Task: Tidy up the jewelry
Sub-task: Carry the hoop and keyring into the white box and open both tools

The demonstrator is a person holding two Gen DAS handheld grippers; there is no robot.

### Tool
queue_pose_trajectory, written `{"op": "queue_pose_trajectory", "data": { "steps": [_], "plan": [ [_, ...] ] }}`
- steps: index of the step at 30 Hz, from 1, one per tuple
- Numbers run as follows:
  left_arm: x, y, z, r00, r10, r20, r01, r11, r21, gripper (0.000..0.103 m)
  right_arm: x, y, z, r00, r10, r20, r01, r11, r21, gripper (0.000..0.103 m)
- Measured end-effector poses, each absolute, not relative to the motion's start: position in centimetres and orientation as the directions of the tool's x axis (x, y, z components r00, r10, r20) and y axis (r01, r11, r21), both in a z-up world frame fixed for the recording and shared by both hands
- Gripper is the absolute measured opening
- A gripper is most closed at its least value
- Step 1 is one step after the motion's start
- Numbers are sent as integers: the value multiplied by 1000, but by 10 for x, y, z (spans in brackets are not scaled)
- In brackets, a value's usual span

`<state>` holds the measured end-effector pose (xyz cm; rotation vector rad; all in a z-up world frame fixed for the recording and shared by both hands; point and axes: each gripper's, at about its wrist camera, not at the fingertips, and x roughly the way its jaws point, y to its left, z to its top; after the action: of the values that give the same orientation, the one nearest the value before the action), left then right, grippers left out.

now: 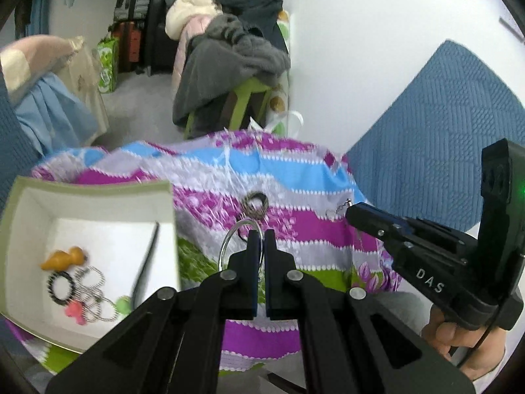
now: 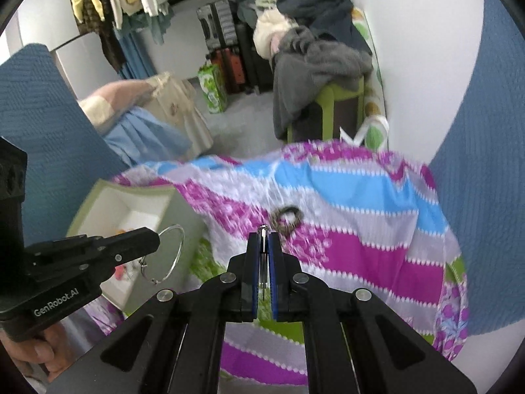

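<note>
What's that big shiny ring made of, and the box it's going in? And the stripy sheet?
The bangle held by the left gripper looks like thin polished metal wire: silvery, with bright glints. The box seems to be matte cardboard, with flat folded walls, green outside and white inside. The striped cloth looks like thin printed fabric, since it wrinkles and drapes softly, though the exact fibre can't be told.

Striped purple, blue and grey cloth [image 1: 311, 226] spread over the surface, open white box [image 1: 98, 203] at left edge, dark braided ring [image 1: 255, 204] mid-cloth.
</note>
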<state>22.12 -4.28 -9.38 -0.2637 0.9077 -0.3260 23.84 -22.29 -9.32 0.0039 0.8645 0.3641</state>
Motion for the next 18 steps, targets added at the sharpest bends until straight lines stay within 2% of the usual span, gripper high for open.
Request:
{"op": "queue_pose_trajectory", "data": {
  "steps": [9,18],
  "plan": [
    [221,10,-51,640,-342,-688,152,934,-323,1,237,-172,-47,615,373,-695,-383,912,150,3],
    [207,67,-94,608,-297,-736,75,945,-319,2,227,-94,-78,515,457,-725,-462,861,214,4]
  ]
}}
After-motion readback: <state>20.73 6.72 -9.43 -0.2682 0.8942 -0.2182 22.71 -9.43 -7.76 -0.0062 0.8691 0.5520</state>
